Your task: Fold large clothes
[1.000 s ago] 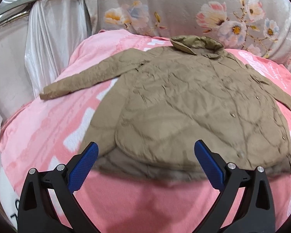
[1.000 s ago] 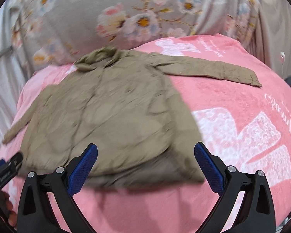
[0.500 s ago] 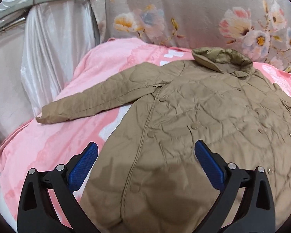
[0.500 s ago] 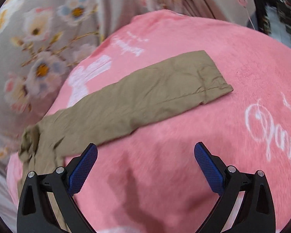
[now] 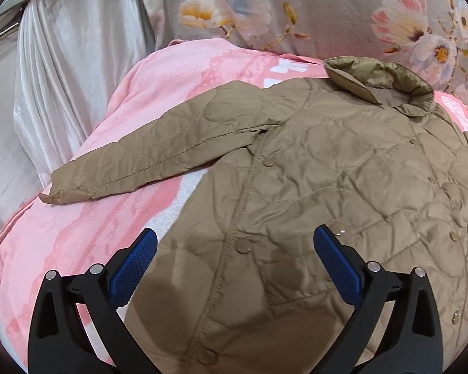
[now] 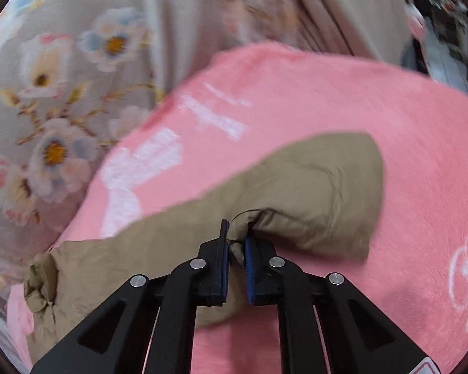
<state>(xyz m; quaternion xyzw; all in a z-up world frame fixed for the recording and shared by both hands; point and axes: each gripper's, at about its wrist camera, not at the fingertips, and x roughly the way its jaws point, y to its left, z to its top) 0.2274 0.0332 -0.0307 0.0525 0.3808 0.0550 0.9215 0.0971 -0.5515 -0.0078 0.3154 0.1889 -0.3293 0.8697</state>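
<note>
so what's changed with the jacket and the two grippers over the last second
The right gripper swung out over the far sleeve; its jaws have just been closing and now pinch a fold of the sleeve near the cuff. The left gripper moved in over the jacket front, jaws wide, holding nothing. The jacket body, collar and other sleeve lie flat on the pink blanket as before.

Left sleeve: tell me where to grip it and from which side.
Grip the left sleeve at its cuff, coming from the blanket side. The cuff lies flat and free there, clear of the jacket body; the left gripper is open.
</note>
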